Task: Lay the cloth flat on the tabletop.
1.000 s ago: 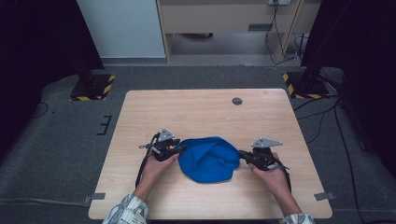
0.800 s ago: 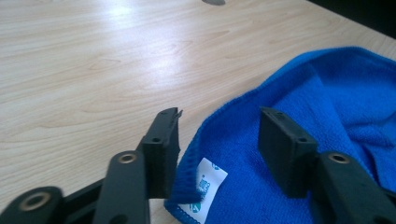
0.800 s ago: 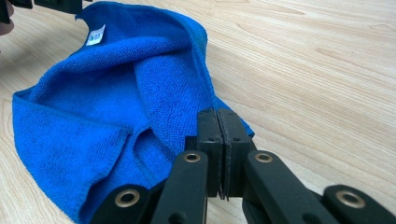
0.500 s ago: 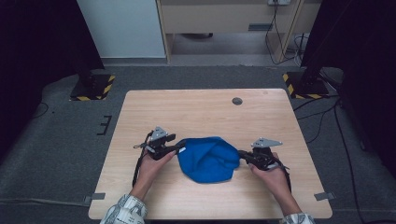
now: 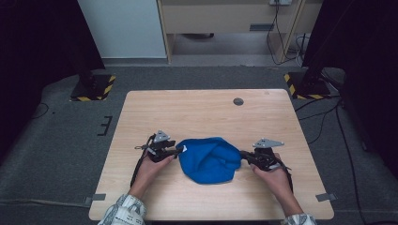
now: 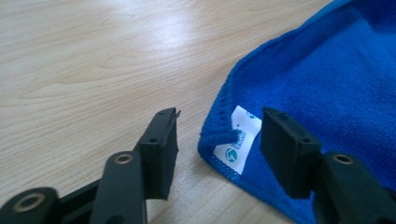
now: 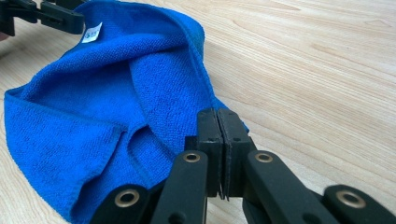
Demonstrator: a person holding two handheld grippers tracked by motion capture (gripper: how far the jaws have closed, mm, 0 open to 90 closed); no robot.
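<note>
Cloth [image 5: 209, 159] corner with white tag [image 6: 237, 139] sitting between half-open left gripper [image 6: 219, 140] jaws, which have just been closing, untouched | right gripper [image 7: 218, 140] clamping opposite edge.

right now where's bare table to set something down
The far half of the table is free, from the blue cloth back to the far edge, apart from a small dark disc near it. The near strip is narrow. The middle is crowded: the left tool and right tool flank the cloth.
</note>
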